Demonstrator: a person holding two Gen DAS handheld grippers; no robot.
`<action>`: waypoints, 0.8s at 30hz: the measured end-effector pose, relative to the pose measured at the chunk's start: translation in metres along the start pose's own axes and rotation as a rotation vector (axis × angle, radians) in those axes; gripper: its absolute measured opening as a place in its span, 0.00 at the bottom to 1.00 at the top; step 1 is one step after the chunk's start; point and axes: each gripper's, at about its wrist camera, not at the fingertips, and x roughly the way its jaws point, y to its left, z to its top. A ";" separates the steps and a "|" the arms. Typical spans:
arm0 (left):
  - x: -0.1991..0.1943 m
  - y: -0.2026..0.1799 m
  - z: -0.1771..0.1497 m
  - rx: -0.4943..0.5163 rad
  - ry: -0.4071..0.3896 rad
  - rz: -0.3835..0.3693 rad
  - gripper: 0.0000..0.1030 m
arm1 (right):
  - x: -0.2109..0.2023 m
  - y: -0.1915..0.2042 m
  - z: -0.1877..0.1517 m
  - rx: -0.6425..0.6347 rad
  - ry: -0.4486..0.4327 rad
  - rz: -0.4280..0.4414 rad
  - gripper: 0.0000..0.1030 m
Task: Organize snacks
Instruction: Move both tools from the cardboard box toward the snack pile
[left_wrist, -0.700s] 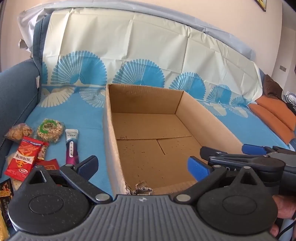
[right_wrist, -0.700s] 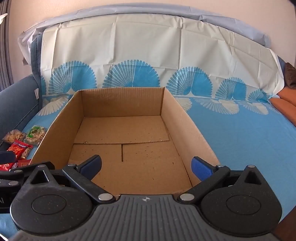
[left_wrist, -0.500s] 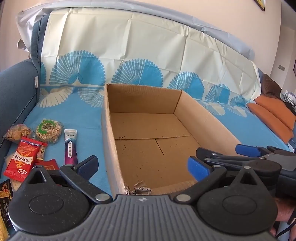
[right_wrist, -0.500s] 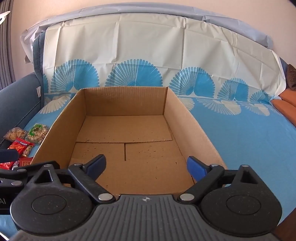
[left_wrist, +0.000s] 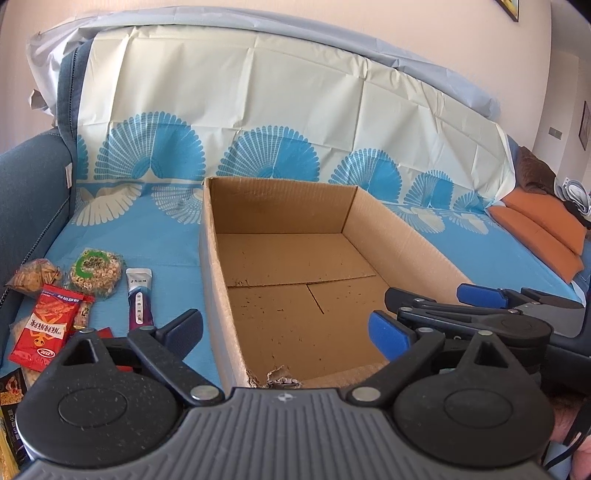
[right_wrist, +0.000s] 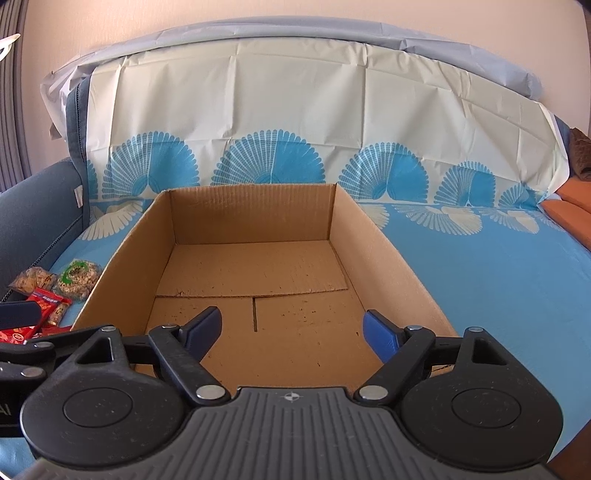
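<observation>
Nothing is packed yet: both the left tongs (left_wrist: 285, 328) and right tongs (right_wrist: 291, 330) hang released over the empty cardboard box (right_wrist: 255, 266), so the next move calls for reaching left to the snack packets (left_wrist: 40, 328) on the sofa.

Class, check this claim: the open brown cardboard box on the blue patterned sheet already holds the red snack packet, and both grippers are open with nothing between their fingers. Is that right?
One thing is wrong. The brown cardboard box holds nothing; the red snack packet lies outside it on the blue patterned sheet, as the left wrist view shows. The left gripper and right gripper are indeed open and hold nothing.
</observation>
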 end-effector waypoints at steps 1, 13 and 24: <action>0.000 0.000 0.000 0.000 0.001 -0.003 0.91 | 0.000 0.000 0.001 0.004 0.000 0.001 0.82; -0.012 0.023 0.002 -0.065 -0.017 0.005 0.40 | -0.002 0.035 0.010 0.012 -0.044 0.084 0.68; -0.035 0.070 -0.001 -0.100 -0.013 0.078 0.27 | -0.006 0.094 0.017 0.000 -0.044 0.179 0.53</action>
